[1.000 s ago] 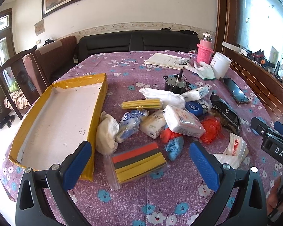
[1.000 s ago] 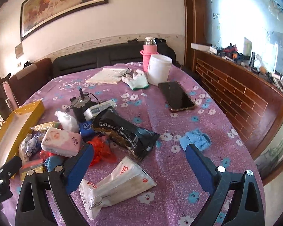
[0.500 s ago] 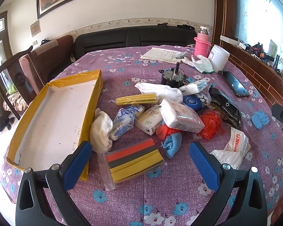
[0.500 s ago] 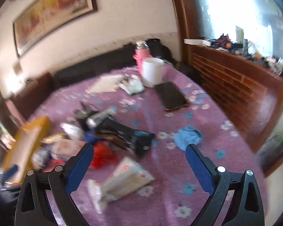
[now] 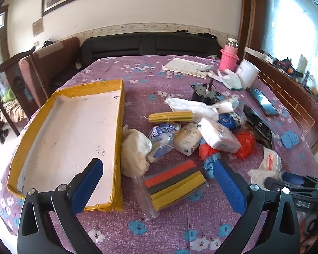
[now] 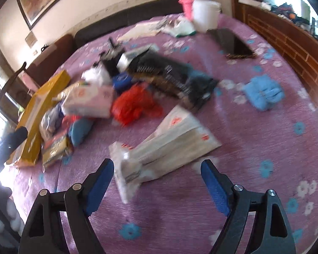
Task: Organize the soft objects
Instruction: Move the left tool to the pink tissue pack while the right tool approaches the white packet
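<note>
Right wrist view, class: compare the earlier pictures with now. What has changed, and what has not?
The right gripper tipped down toward the white plastic packet, its jaws closing slightly, nothing gripped. The pile of soft items and the yellow box stayed put.

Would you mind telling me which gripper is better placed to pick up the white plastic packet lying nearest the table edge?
Right. The right gripper, jaws closing but touching nothing, points down at the white packet. The left gripper faces the striped sponge pack instead.

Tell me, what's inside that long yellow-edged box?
Nothing visible: the yellow-edged box shows only its bare white floor with faint pen marks. The left tongs cover its nearest corner, so that bit stays unseen.
</note>
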Demonstrator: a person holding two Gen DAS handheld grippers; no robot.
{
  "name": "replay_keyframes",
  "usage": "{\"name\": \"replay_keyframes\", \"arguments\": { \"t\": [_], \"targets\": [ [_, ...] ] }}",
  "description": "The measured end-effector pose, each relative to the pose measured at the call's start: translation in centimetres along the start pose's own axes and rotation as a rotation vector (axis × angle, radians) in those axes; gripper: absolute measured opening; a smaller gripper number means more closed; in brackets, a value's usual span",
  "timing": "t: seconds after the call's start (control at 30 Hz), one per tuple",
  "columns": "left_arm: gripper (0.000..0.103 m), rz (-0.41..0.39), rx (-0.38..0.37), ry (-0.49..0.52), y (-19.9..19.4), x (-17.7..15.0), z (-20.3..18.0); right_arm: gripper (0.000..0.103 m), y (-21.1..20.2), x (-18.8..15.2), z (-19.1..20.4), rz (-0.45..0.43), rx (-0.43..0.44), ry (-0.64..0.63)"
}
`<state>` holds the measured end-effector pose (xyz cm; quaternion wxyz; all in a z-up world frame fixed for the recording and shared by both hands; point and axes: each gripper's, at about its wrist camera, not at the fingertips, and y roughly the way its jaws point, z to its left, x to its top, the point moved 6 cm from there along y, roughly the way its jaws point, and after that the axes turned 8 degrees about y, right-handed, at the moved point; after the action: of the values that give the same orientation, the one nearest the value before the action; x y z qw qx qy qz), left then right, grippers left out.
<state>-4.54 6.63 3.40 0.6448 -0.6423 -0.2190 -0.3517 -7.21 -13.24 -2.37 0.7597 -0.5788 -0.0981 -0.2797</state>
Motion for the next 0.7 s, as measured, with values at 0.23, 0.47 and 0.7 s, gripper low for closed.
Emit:
{"name": "replay_keyframes", "arguments": {
  "t": [0.23,0.47,0.7],
  "targets": [
    [0.095,0.033,-0.096,0.148,1.0,0.3,-4.4,0.076,0.9,1.2,-0.5,-0.038,-0.052,0.007],
    [0.095,0.014,-0.142,0.259,5.5,5.3,-8.1,0.058,0.4,1.6,-2.5,-0.039,-0.032,0.021],
    [0.088,0.228,-0.403,0.237,10.0,3.9,-10.7,0.058,0.1,2.0,-3.5,-0.054,0.010,0.049]
  ]
}}
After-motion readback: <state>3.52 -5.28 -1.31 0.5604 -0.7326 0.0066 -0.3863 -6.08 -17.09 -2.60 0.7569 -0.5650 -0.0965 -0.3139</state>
